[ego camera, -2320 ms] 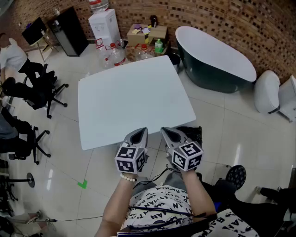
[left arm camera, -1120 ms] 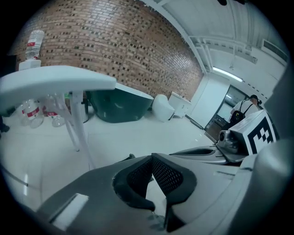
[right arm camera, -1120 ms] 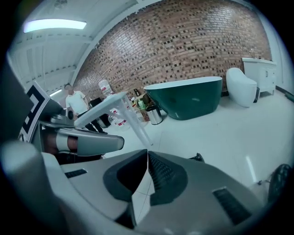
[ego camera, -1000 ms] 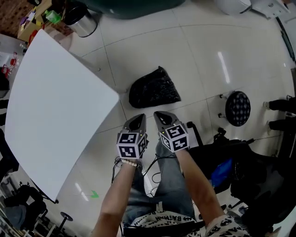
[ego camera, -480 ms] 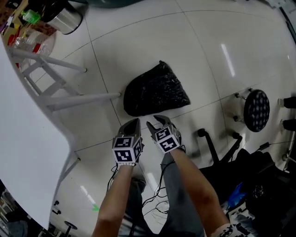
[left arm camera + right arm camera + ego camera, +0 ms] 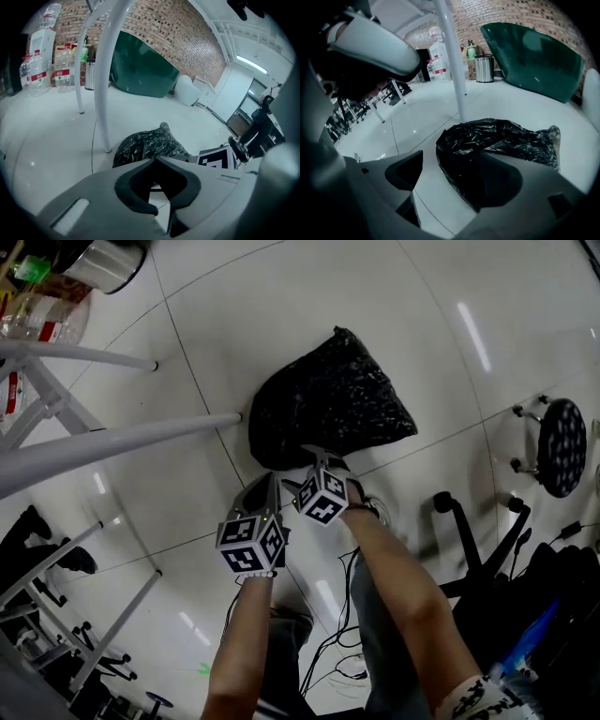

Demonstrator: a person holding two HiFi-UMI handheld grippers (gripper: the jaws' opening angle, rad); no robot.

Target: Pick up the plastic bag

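bag look: black plastic bag, crinkled and glossy, slumped in a low lump with one end drawn to a point
bag position: on the white tiled floor, its left edge just beside the foot of a white table leg; in the left gripper view the bag sits past the jaws, right of that leg
right gripper: right gripper is at the near edge of the bag; jaws stand wide apart
right grip detail: in the right gripper view the bag fills the gap between the jaws, and its near edge overlaps the right-hand jaw; can't tell if it actually touches; nothing clamped
left gripper: left gripper sits just beside the right one, a little further back from the bag; in its own view the jaw tips meet, nothing between them
surroundings: green tub and metal bin beyond the bag, water bottles by the brick wall, round stool and a chair base to the right
change vs 0.5 s ago: a strip of floor showed between both grippers and the bag; now the right one has closed that gap and the bag looks larger in the head view
change, view: the tabletop has left the head view, only the legs show
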